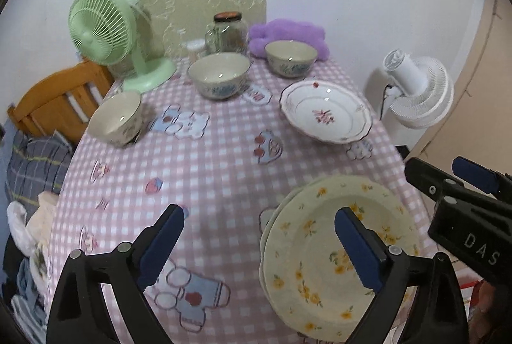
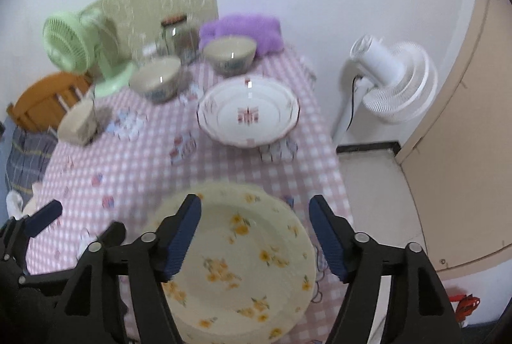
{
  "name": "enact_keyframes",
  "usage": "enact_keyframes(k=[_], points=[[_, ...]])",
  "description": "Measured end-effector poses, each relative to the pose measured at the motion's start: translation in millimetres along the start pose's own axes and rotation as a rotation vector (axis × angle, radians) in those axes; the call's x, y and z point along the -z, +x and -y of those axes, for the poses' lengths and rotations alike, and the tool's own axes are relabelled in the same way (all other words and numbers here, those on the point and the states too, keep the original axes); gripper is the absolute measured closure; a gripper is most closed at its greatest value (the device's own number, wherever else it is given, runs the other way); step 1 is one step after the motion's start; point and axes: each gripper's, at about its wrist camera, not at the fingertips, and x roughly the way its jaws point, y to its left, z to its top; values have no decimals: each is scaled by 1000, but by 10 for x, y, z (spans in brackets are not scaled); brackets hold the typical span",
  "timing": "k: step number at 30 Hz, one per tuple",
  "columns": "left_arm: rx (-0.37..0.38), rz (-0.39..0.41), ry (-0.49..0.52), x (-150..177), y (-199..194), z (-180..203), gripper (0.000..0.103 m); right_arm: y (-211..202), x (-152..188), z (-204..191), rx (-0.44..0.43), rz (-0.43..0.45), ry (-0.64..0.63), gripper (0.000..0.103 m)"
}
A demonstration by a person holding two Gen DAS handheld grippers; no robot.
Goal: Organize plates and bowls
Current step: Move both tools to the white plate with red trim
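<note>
Both grippers wide open, holding nothing. Right gripper [image 2: 256, 235] hangs over yellow plates [image 2: 243, 264], ready to grab. Left gripper [image 1: 259, 245] waits beside. White plate [image 2: 249, 113], bowls [image 1: 219, 74] far ahead.

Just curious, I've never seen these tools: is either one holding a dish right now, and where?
Neither. The left hand-held gripper and the right hand-held gripper are both open above the yellow-flowered plates, gripping nothing.

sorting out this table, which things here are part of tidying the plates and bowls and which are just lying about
Job: yellow-flowered cream plates, stacked; white scalloped plate with pink flowers; three cream bowls with blue pattern.

Lying about: green desk fan; glass jar; purple plush; white floor fan.
</note>
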Motion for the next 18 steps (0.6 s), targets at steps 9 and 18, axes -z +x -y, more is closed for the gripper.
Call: enact_keyframes(k=[9,18], points=[[18,42,-7,-464,154,127,6,118,-346,81,-6,34,29,26],[-27,31,-70,-945,672,343,8,663,-888,357,-63,32,4,26]])
